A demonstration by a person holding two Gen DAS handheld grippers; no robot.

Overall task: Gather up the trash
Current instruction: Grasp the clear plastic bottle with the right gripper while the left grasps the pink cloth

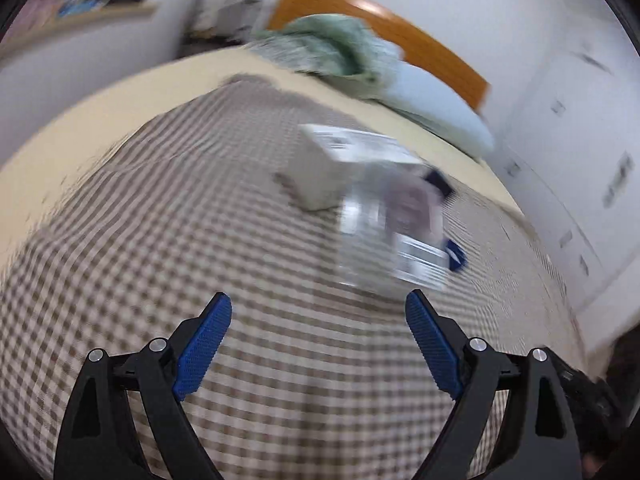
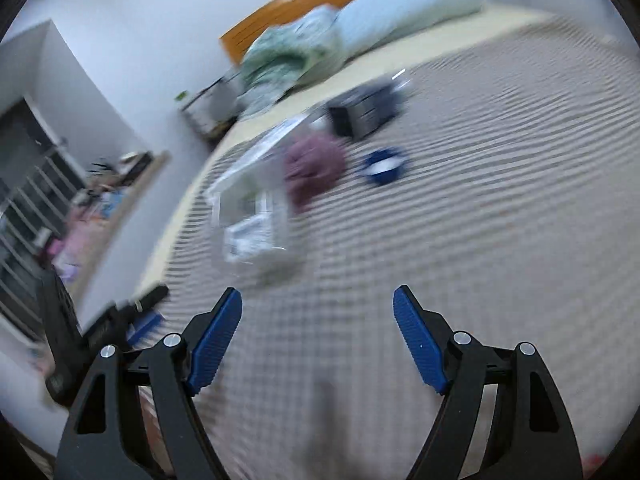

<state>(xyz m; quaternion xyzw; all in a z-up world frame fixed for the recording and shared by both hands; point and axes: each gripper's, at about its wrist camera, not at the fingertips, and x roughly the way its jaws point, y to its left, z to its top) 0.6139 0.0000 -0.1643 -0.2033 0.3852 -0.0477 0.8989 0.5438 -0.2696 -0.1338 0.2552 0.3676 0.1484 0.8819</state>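
Both views are motion-blurred. Trash lies on a bed with a brown-checked cover [image 1: 200,208]. In the left wrist view a clear plastic package [image 1: 392,236] lies just ahead of my open, empty left gripper [image 1: 319,312], with a white box [image 1: 344,164] behind it. In the right wrist view the clear package [image 2: 252,216] lies ahead and left of my open, empty right gripper [image 2: 318,304]. Beyond it are a purple crumpled lump [image 2: 316,168], a small blue piece [image 2: 384,164] and a dark box [image 2: 364,110].
A green blanket [image 1: 332,48] and a pale blue pillow [image 1: 436,108] lie by the orange headboard [image 1: 384,28]. White cupboards [image 1: 580,160] stand at the right. The left gripper's body [image 2: 104,328] shows at the lower left of the right wrist view. A cluttered shelf [image 2: 100,200] is beyond.
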